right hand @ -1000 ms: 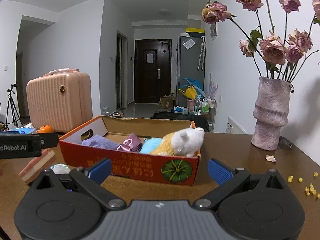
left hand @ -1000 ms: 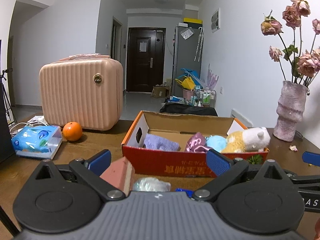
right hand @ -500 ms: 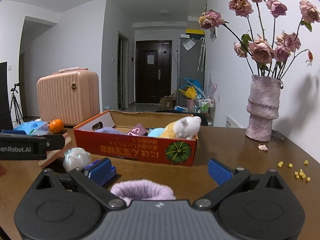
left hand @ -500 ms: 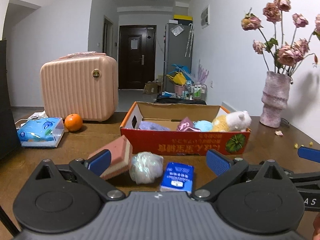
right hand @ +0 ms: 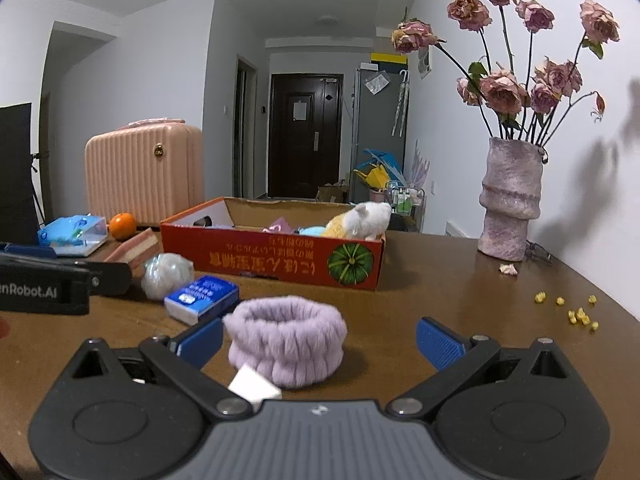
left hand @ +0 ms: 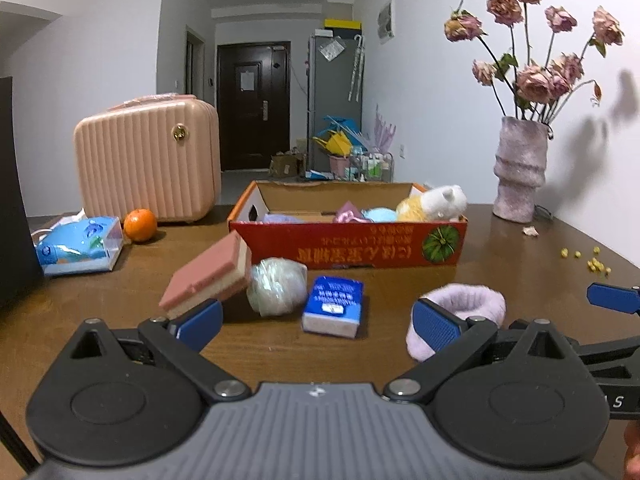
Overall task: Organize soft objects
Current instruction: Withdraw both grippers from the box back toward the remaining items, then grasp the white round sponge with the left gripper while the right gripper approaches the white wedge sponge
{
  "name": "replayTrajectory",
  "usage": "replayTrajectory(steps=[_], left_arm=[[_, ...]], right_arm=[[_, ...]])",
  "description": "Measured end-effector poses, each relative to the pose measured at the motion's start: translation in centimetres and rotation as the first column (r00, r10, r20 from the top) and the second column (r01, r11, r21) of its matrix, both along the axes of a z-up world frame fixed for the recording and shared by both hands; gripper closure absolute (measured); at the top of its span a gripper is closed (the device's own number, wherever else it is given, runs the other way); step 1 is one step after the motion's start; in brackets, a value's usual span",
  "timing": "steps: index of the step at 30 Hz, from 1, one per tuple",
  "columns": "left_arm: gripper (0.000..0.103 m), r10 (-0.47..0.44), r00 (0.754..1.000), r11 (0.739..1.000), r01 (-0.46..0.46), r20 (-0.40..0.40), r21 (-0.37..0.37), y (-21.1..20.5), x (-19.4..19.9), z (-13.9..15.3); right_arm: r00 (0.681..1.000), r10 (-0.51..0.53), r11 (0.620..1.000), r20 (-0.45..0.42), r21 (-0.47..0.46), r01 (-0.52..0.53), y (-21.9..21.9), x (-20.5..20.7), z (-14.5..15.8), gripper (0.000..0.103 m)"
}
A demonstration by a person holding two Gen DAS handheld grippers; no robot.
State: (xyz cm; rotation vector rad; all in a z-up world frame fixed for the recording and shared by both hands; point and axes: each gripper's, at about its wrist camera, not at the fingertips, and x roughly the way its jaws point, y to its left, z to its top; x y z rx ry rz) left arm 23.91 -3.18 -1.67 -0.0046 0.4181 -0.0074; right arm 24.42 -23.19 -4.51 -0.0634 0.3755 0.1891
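Observation:
A red cardboard box (left hand: 360,250) (right hand: 276,260) on the brown table holds a white and yellow plush toy (left hand: 436,202) (right hand: 364,222) and folded soft cloths. In front of it lie a pink sponge (left hand: 208,276) (right hand: 132,246), a pale wrapped ball (left hand: 276,286) (right hand: 166,270), a blue tissue pack (left hand: 334,306) (right hand: 204,298) and a fluffy lilac band (left hand: 464,308) (right hand: 286,338). My left gripper (left hand: 318,326) is open, empty, before the ball and pack. My right gripper (right hand: 318,340) is open, with the lilac band lying between its fingers, near the left one.
A pink suitcase (left hand: 150,166), an orange (left hand: 139,225) and a blue wipes pack (left hand: 78,246) stand at the left. A vase of dried roses (right hand: 510,202) sits at the back right. Yellow crumbs (right hand: 576,312) dot the table's right side. A dark panel (left hand: 14,200) edges the far left.
Both grippers have pulled back from the box toward the table's near side. The sponge, ball, tissue pack and lilac band have come into view in front of them.

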Motion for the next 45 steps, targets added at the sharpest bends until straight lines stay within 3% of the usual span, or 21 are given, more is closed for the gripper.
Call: replayTrajectory(steps=[14, 23, 32, 35, 41, 45], left_arm=[[0.0, -0.07, 0.98, 0.997, 0.074, -0.187, 0.011, -1.0, -0.2, -2.8], [0.0, -0.086, 0.964, 0.994, 0.1, -0.253, 0.042, -2.3, 0.1, -4.5], [0.0, -0.087, 0.96, 0.99, 0.112, -0.267, 0.082, -3.2, 0.1, -5.4], [0.007, -0.098, 0.957, 0.989, 0.125, -0.272, 0.084, -3.3, 0.2, -5.5], [0.042, -0.136, 0.944, 0.986, 0.158, -0.302, 0.049, -3.2, 0.6, -6.0], [0.046, -0.144, 0.945, 0.986, 0.164, -0.293, 0.044, -3.2, 0.6, -5.9]], right_arm=[[0.996, -0.066, 0.998, -0.066, -0.001, 0.066, -1.9, -1.0, -1.5, 0.0], [0.994, -0.074, 0.997, -0.085, -0.012, 0.073, -1.9, -0.8, -1.9, 0.0], [0.994, -0.069, 0.998, -0.086, -0.012, 0.069, -1.8, -0.9, -1.9, 0.0], [0.994, -0.067, 0.998, -0.09, -0.014, 0.066, -1.7, -0.9, -2.0, 0.0], [0.993, -0.065, 0.998, -0.096, -0.019, 0.064, -1.6, -0.8, -2.1, 0.0], [0.993, -0.063, 0.998, -0.102, -0.023, 0.061, -1.5, -0.7, -2.2, 0.0]])
